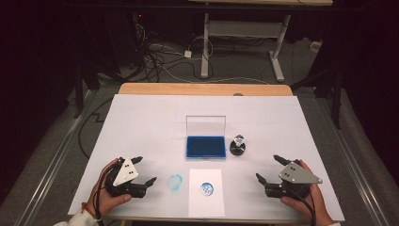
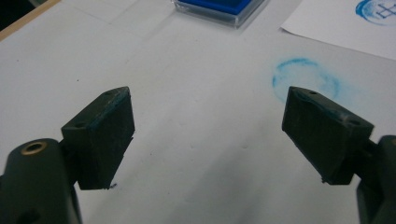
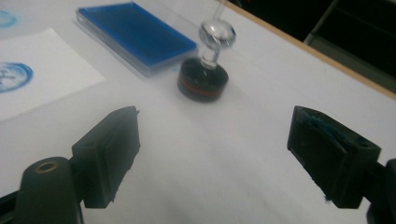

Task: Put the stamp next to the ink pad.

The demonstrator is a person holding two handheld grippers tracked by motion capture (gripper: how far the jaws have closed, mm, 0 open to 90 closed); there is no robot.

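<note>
Stamp (image 1: 237,144) upright on bench (image 1: 141,122), just right of open blue ink pad (image 1: 205,146) — untouched. Paper sheet (image 1: 205,202) near front edge already bears round blue print (image 1: 206,189); stray blue smudge (image 1: 175,182) on bench beside it. Your left tongs (image 1: 144,170) spread, empty, resting low near smudge. Your right tongs (image 1: 268,168) spread, empty, facing stamp. Step looks like reach for stamp — next, advance right tongs, straddle clear knob, pinch.

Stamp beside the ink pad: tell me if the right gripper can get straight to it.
Probably yes. The right gripper is open and holds nothing, and the table between it and the stamp is bare. The stamp stands upright, just apart from the ink pad, so the jaws should fit around it.
</note>
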